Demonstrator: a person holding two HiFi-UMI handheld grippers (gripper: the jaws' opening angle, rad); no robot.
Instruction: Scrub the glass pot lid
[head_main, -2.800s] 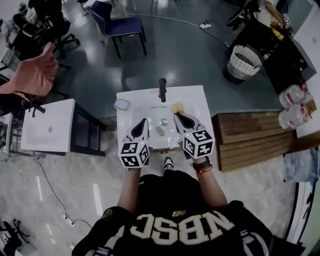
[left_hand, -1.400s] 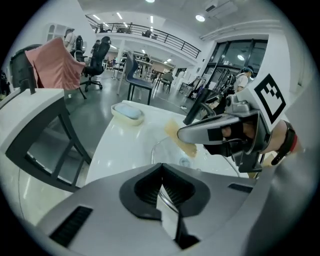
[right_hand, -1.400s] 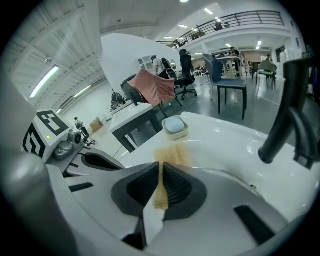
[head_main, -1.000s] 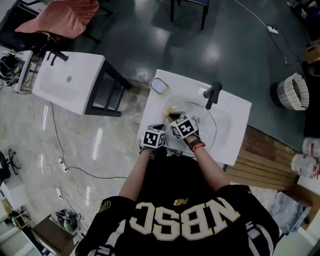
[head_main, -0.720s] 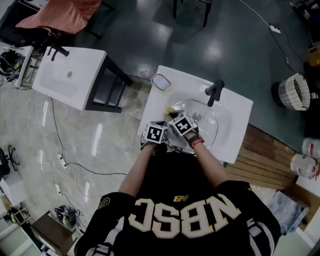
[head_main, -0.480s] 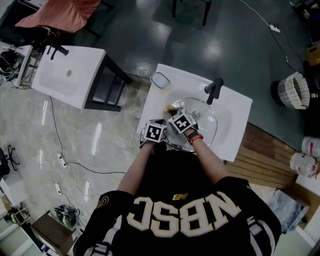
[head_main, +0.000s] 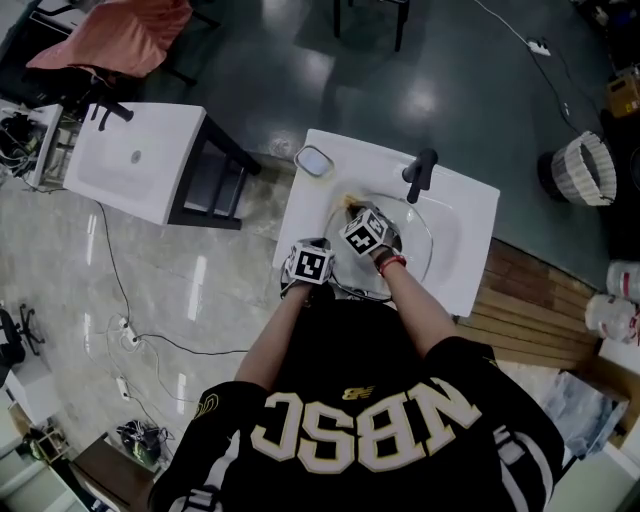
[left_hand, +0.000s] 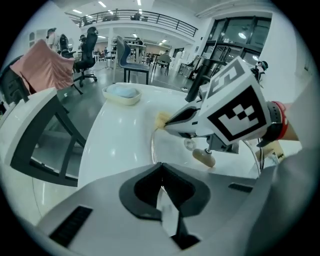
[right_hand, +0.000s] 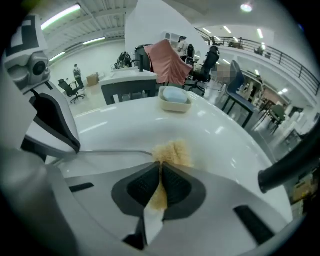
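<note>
The glass pot lid (head_main: 405, 255) lies in the white sink basin (head_main: 470, 235); its tan knob (left_hand: 203, 158) shows in the left gripper view. My left gripper (left_hand: 161, 167) is shut on the lid's near rim (left_hand: 151, 147) at the basin's left side (head_main: 322, 250). My right gripper (right_hand: 161, 172) is shut on a yellow sponge (right_hand: 172, 150) and presses it on the lid's far left edge (right_hand: 110, 151). In the head view that sponge (head_main: 349, 203) pokes out beyond the right gripper (head_main: 353, 212).
A black faucet (head_main: 420, 175) stands at the back of the sink. A small soap dish (head_main: 314, 161) with a blue bar sits on the sink's back left corner. A second white sink unit (head_main: 130, 160) stands to the left, a wicker bin (head_main: 585, 165) at right.
My right gripper has pushed the sponge farther across the lid toward the faucet side. The left gripper keeps its hold at the rim.
</note>
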